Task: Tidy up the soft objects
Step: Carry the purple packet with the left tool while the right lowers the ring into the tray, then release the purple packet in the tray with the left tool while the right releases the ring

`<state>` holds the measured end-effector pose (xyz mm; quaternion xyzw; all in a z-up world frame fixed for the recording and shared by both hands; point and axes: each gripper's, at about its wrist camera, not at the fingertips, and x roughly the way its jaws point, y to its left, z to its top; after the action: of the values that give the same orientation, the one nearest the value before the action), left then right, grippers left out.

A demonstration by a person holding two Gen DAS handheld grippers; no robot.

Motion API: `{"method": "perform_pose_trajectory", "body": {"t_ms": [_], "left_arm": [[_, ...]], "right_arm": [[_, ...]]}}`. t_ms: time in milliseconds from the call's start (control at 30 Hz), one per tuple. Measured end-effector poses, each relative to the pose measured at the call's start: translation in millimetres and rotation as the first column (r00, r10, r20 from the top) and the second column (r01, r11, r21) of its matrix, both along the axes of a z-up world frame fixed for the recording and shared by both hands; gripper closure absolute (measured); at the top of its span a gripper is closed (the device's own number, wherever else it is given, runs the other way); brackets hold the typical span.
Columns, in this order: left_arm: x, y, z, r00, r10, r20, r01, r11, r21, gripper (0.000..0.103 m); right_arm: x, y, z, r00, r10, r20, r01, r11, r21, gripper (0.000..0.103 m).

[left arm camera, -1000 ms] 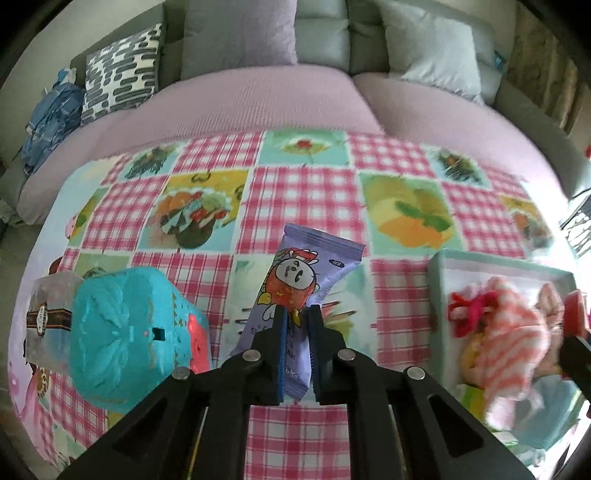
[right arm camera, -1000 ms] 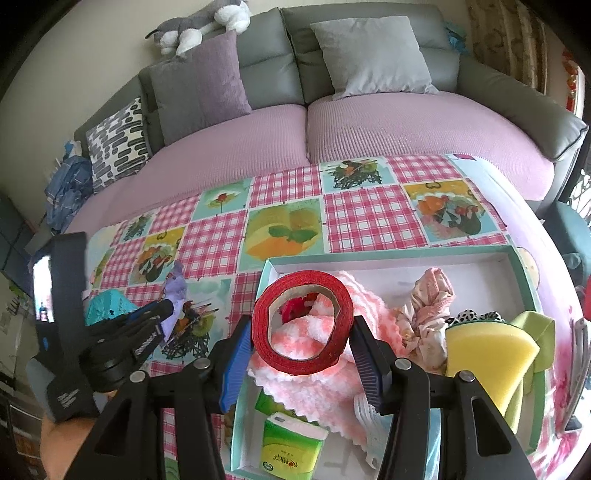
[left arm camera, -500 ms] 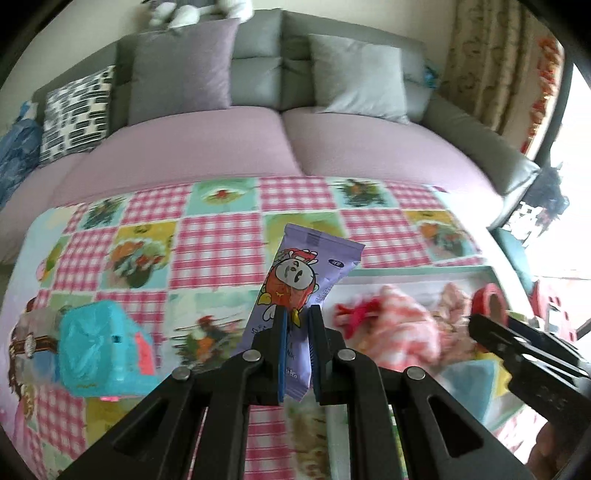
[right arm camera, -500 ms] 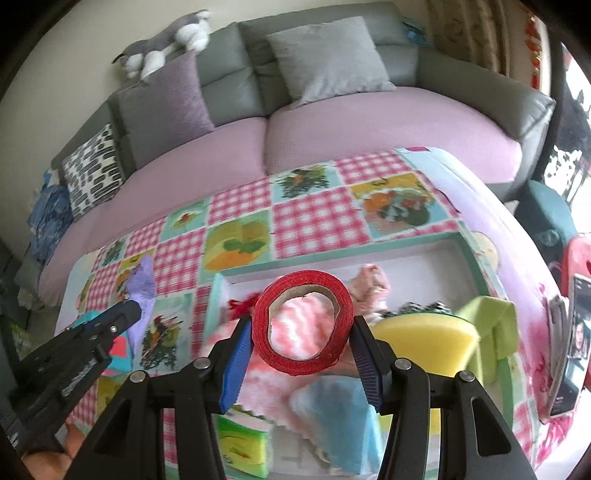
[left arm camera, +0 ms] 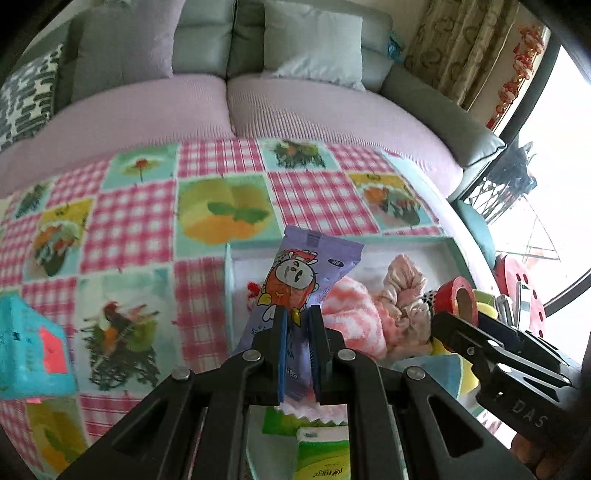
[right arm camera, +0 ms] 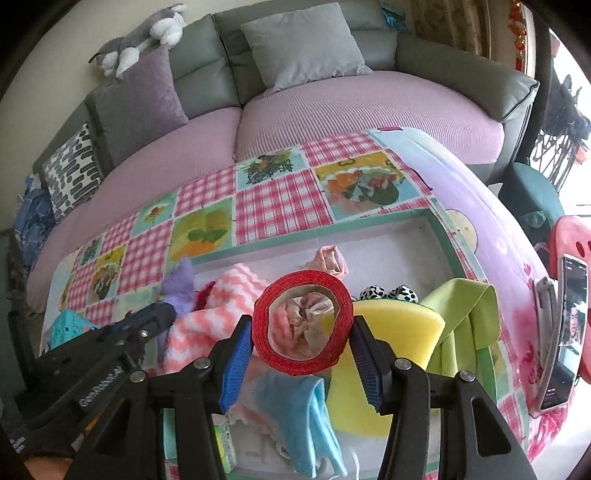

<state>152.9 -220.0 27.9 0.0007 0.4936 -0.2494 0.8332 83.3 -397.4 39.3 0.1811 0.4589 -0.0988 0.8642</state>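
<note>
Reading "DAS" on right tool (left arm camera: 448, 326)

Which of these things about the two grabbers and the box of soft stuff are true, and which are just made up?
1. The left gripper is pinching a purple snack packet. True.
2. The right gripper holds a blue roll of tape. False: the tape roll is red.
3. The yellow sponge lies inside the tray. True.
4. The tray has nothing in it. False: it holds the pink-and-white knitted cloth, the sponge, a green cloth and more.
5. A plush toy sits on top of the sofa's backrest. True.
</note>
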Motion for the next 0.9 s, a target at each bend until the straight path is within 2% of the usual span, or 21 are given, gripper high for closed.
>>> {"method": "perform_pose_trajectory", "body": {"t_ms": [133, 300, 467, 567, 633, 700, 900], "left_arm": [[2, -4, -16, 0.999, -0.012, -0.053, 0.012, 1.0, -0.015, 0.092], [2, -9, -22, 0.998, -0.016, -0.058, 0.016, 1.0, -0.007, 0.092], [-1, -8, -16, 0.999, -0.022, -0.05, 0.022, 1.0, 0.0, 0.091], [-2, -8, -11, 0.998, -0.024, -0.05, 0.025, 1.0, 0.006, 0.087], [-4, -7, -7, 0.999, -0.021, -0.05, 0.022, 1.0, 0.009, 0.074], [-6, -5, -3, 0.999, -0.017, -0.044, 0.017, 1.0, 0.008, 0.067], [-10, 11, 15, 1.0, 0.03, -0.008, -0.03, 1.0, -0.006, 0.06]], "right_arm": [[2, 2, -4, 1.0, 0.005, -0.015, -0.005, 1.0, -0.017, 0.048], [6, 5, -9, 0.999, 0.015, -0.034, -0.016, 0.999, -0.032, 0.048], [7, 7, -9, 0.999, 0.023, -0.039, -0.025, 0.999, -0.041, 0.047], [6, 6, -8, 0.999, 0.02, -0.04, -0.022, 0.999, -0.033, 0.047], [6, 5, -7, 0.999, 0.019, -0.039, -0.02, 0.999, -0.03, 0.047], [5, 5, -5, 0.999, 0.019, -0.034, -0.019, 1.0, -0.025, 0.045], [1, 2, 1, 1.0, 0.011, -0.014, -0.011, 1.0, -0.011, 0.037]]}}
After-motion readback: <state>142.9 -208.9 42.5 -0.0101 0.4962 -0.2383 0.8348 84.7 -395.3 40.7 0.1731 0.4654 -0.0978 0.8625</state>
